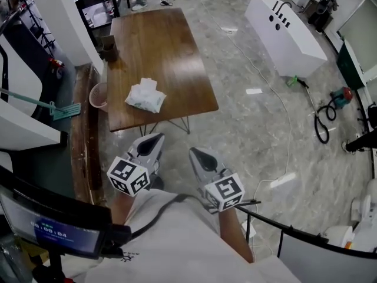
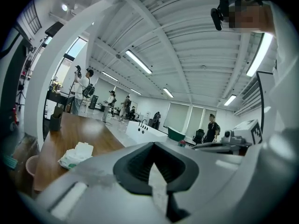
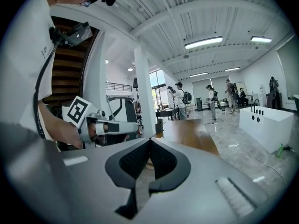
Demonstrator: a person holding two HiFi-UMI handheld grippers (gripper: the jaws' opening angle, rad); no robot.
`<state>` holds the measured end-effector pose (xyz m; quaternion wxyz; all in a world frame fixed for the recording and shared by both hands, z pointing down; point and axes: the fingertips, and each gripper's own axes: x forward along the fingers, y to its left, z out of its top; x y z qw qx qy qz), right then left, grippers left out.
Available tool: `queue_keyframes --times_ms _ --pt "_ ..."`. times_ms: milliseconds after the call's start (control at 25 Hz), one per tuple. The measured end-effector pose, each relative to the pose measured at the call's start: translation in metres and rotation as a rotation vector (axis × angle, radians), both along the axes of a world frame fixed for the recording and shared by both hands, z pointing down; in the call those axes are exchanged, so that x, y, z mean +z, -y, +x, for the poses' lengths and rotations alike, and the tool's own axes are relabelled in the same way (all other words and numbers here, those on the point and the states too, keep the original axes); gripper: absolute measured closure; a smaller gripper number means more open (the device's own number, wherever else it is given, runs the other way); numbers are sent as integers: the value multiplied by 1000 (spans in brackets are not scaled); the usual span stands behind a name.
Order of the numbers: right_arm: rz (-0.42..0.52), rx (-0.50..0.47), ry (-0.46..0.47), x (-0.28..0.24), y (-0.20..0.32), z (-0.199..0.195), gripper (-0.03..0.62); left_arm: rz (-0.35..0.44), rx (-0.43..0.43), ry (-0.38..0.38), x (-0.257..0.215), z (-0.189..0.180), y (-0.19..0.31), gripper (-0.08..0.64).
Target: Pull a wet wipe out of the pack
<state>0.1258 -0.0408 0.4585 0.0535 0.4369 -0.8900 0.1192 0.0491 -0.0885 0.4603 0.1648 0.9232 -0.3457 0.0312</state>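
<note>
Pack (image 1: 145,96) sits on the desk (image 1: 165,46), near its front edge. Both the left hand-held gripper (image 1: 150,141) and the right hand-held gripper (image 1: 200,155) are pressed together, empty, well short of the desk. The pack looks light and floppy, so I'd pin it down and pinch the white tuft on top.

My head feed: brown wooden table (image 1: 171,46) on grey marble floor (image 1: 253,128). Dark holder (image 1: 109,47) on table's far left corner. Pink bucket (image 1: 97,96) just beside left edge. White cabinet (image 1: 285,34) well apart, right. I spot people (image 2: 84,87) standing beyond table.
</note>
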Motion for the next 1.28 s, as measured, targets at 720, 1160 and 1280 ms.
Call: queue_keyframes --times_ms 720,1160,1280 --pt "-24 7 -31 -9 145 -91 584 -40 140 5 3 -54 149 558" --pt "-91 2 -89 10 200 -123 584 -66 123 0 16 -104 206 558" --pt "-113 9 -95 15 208 -123 584 -96 101 10 31 -120 212 558"
